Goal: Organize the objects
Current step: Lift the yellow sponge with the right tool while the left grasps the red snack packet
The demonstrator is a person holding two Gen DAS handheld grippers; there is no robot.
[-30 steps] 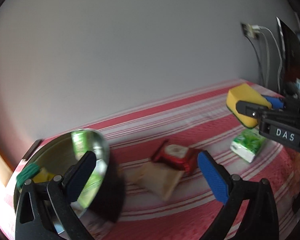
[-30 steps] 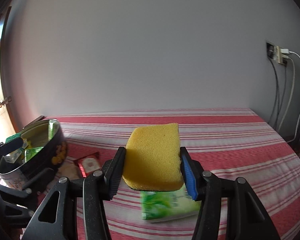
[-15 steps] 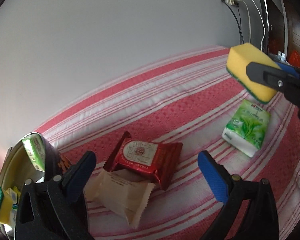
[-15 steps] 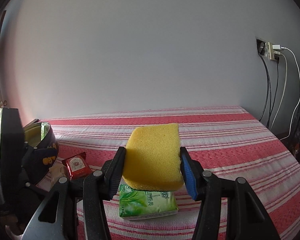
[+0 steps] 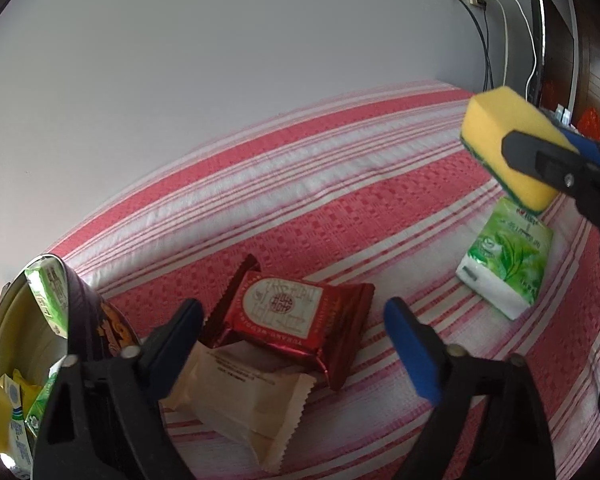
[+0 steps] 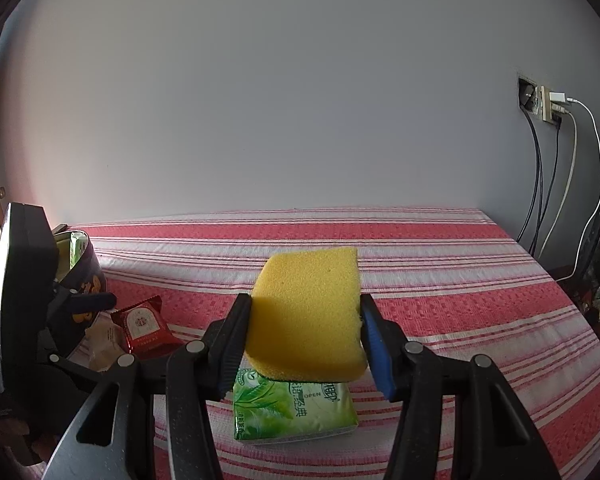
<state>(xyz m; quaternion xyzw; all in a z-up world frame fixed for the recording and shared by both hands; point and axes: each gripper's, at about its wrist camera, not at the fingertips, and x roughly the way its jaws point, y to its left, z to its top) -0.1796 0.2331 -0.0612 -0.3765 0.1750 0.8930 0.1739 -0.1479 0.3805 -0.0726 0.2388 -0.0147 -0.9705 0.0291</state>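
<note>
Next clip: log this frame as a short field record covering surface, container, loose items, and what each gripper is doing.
surface: red and white striped cloth
container: dark round tin at the left, already holding green packs and a sponge
loose items: red snack packet lying partly on a beige snack packet; green tissue pack apart, to their right
left gripper: jaws closing, red snack packet between them, pads not yet pressing
right gripper: shut on yellow sponge, held above the green tissue pack
</note>
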